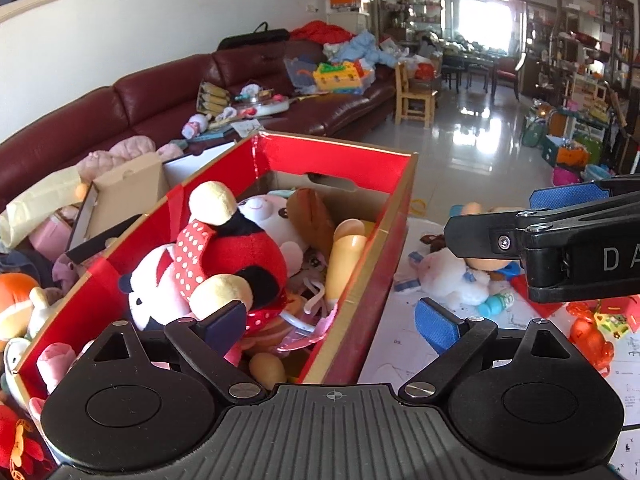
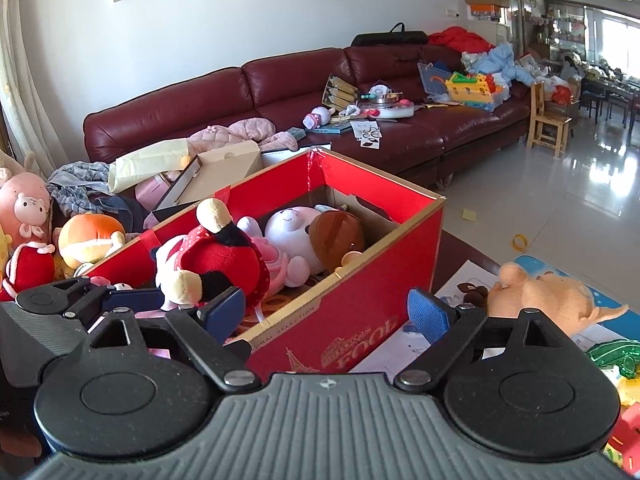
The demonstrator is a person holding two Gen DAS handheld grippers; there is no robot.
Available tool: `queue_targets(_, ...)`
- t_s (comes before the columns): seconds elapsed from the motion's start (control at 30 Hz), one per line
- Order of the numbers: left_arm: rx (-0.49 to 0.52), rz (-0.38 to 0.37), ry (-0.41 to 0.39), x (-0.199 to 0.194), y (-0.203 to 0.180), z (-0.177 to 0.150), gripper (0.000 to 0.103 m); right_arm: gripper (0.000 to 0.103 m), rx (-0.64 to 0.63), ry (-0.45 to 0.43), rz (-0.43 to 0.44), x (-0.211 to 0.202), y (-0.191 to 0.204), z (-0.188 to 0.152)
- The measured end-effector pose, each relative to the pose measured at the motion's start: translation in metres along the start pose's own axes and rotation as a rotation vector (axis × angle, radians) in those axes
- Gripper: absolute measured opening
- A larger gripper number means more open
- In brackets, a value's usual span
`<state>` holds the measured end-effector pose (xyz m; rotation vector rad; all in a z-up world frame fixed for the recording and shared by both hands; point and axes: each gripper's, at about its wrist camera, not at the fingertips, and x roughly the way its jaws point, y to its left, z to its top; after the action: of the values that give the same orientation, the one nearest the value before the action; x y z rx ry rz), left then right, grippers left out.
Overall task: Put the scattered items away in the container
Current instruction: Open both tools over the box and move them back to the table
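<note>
A red cardboard box (image 1: 362, 280) (image 2: 360, 288) holds several plush toys. On top lies a red mouse doll with a polka-dot bow (image 1: 236, 256) (image 2: 224, 260), next to a white plush (image 2: 288, 236) and a brown one (image 2: 338, 236). My left gripper (image 1: 332, 324) is open, straddling the box's near right wall with nothing gripped. My right gripper (image 2: 328, 314) is also open, above the box's front wall; its fingers (image 1: 568, 196) show at the right of the left wrist view. Loose on the table right of the box lie a peach plush (image 2: 552, 296), a white plush (image 1: 452, 276) and an orange toy (image 1: 588, 336).
A dark red sofa (image 2: 200, 100) strewn with toys and clothes runs behind the box. Cardboard lids (image 2: 224, 176) and more plush toys (image 2: 92, 240) crowd the box's left side. A wooden chair (image 2: 548, 120) stands on the tiled floor (image 2: 560, 208) to the right.
</note>
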<state>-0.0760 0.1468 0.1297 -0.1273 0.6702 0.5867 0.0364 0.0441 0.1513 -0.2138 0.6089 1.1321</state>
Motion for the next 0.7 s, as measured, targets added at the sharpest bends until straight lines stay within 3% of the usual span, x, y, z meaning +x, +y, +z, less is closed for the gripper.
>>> queue_targets(0.3,0.162,-0.108,0.026,0.004,-0.057,-0.015,0.097,0.092,0.069,0.018,-0.124,-0.038,-0.047,-0.027)
queue_targets(0.7,0.504,-0.4,0.145,0.018,-0.161,-0.086,0.098,0.092,0.26,0.127,-0.331,-0.081,-0.12,-0.118)
